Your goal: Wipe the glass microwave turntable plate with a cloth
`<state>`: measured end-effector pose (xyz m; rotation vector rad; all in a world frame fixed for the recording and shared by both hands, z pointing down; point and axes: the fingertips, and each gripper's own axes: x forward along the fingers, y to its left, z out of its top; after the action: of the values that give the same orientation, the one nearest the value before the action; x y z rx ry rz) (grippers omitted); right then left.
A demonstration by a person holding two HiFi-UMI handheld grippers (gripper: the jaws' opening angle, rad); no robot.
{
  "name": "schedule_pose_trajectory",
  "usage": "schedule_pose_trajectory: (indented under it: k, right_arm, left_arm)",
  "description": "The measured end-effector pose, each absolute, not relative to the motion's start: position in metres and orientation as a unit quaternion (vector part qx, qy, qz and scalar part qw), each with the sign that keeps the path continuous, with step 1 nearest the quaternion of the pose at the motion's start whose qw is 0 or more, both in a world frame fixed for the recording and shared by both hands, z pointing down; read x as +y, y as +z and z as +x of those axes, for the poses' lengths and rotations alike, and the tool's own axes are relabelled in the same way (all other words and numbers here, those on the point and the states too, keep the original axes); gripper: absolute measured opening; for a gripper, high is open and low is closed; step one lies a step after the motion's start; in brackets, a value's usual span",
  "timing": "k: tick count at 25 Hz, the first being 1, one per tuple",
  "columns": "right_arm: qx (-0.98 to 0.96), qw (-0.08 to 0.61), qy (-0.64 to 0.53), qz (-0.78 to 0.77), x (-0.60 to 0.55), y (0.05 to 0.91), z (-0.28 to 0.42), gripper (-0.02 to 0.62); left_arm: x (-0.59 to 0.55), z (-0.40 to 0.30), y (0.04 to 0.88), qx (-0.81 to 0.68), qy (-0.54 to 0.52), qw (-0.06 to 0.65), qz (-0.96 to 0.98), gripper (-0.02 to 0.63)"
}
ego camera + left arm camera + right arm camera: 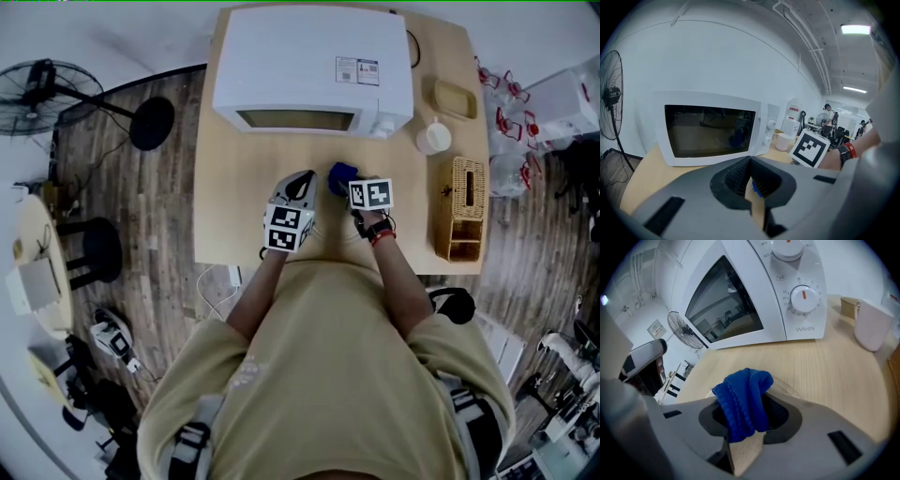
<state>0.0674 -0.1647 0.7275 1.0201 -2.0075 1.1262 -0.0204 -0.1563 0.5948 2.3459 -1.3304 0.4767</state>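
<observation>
Looking down, head view: white microwave [314, 70], door closed, at the far side of the table [225, 216]; left gripper [300, 183] and right gripper [348, 186] side by side near its front.
Left gripper view, jaws: drawn to a narrow slit; nothing held can be made out.
Right gripper view, jaws: clamped on a bunched blue cloth [743, 401].
Plate [786, 389]: only a faint clear curved edge on the table, just right of the cloth.
Mug [872, 324]: far right.

Microwave [314, 70] at table [217, 197] rear — mug [433, 137], then basket [461, 208], to its r. L. gripper [302, 180] and r. gripper [343, 178] side by side in front; cloth [743, 397] in r. gripper's jaws.
</observation>
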Motion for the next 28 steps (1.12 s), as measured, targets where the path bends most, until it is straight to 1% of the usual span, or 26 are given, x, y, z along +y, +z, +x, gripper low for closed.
schedule_pose_trajectory:
  k: [16,28]
  right_arm:
    - [-0.738,0.292,0.439,0.422,-0.159,0.726,0.11,0.147]
    - [-0.715,0.296,0.446,0.449,-0.156,0.727,0.145,0.149]
  left_arm:
    - [-0.152,-0.007,0.596,-0.454,0.181,0.198,0.85,0.018]
    - [-0.148,-0.008,0.601,-0.452,0.182,0.2,0.85,0.018]
